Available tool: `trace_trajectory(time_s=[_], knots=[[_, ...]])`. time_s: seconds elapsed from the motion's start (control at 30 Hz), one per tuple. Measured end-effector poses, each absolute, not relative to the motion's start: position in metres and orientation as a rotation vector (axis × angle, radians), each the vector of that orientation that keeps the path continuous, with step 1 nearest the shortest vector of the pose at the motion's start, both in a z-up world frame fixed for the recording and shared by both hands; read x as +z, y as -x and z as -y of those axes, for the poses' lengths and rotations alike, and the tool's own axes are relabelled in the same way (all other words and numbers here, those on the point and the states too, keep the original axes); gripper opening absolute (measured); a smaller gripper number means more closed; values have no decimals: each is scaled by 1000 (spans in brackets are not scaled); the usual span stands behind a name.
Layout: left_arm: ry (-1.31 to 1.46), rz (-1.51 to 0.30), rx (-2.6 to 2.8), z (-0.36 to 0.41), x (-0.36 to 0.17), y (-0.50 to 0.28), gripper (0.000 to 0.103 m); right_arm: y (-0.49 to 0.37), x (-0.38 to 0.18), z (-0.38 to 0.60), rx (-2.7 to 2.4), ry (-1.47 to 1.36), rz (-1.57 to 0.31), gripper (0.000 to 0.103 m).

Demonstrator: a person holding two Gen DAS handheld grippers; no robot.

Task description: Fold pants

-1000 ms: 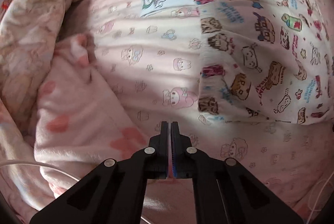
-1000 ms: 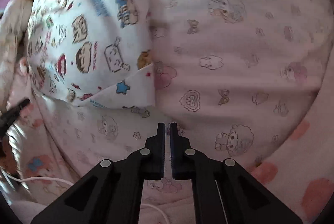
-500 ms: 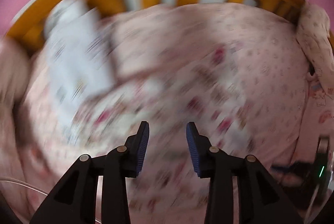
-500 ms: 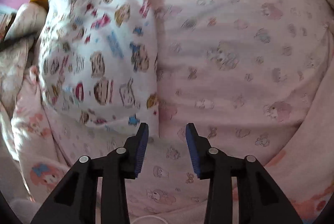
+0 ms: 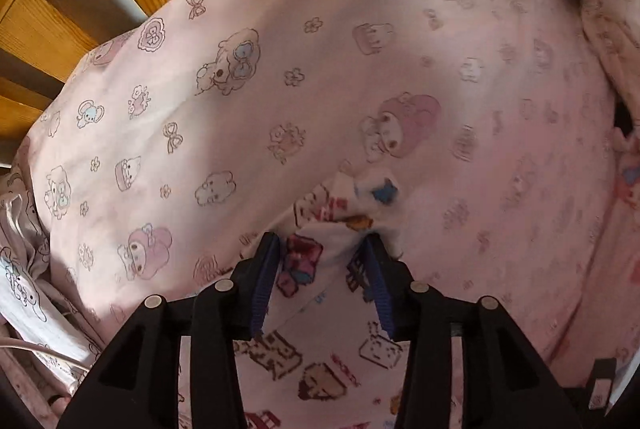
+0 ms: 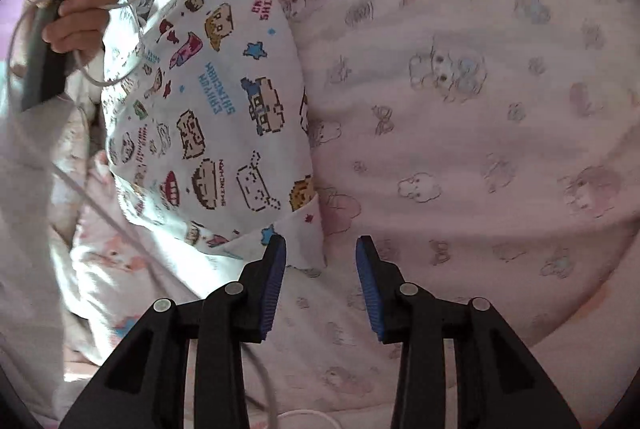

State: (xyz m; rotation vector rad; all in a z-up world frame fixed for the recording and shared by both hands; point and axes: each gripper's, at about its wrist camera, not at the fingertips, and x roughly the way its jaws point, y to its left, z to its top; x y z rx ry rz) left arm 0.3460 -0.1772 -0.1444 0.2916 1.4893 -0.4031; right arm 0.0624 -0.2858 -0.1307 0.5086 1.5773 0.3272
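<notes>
On the pink cartoon-print bedsheet (image 6: 460,77), the white cartoon-patterned pants (image 6: 208,101) are lying partly folded; the left gripper (image 5: 322,249) and right gripper (image 6: 320,249) are straddling corners, jaws apart, further folds remaining.

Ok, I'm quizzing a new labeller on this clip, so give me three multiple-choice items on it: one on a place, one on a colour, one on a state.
1. The pants lie on: A) a pink printed bedsheet B) a wooden floor C) a grey table.
2. The pads of the tongs are: A) red B) green C) blue.
3. The right tongs are: A) shut on the pants B) open, gripping nothing C) shut on a cable.

Answers: 1 A, pink sheet shows all round the pants; 2 C, ribbed blue pads show in both views; 3 B, a wide gap shows between the pads, neither pressing cloth.
</notes>
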Motion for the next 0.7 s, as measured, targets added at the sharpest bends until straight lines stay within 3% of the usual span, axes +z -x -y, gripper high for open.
trace_trajectory(time_s=[0.03,0.07,0.1,0.13,0.43,0.7], knots=[[-288,-1471,-407,178,-143,-346,22,-63,-131,283,337,-502,-1575,37],[-293,-1456,-409,179,-140,-345,15,-63,-131,279,348,-486,-1572,29],[-314,-1444,-400,181,-138,-343,10,-63,-131,275,353,-455,-1564,11],[-332,-1431,-392,185,-136,-343,8,-62,-130,272,347,-436,-1560,4],[-266,-1381,-310,155,-98,-352,7,-47,-124,238,330,-245,-1529,2],[-291,-1296,-243,145,-72,-348,6,-33,-132,232,375,-329,-1603,1]])
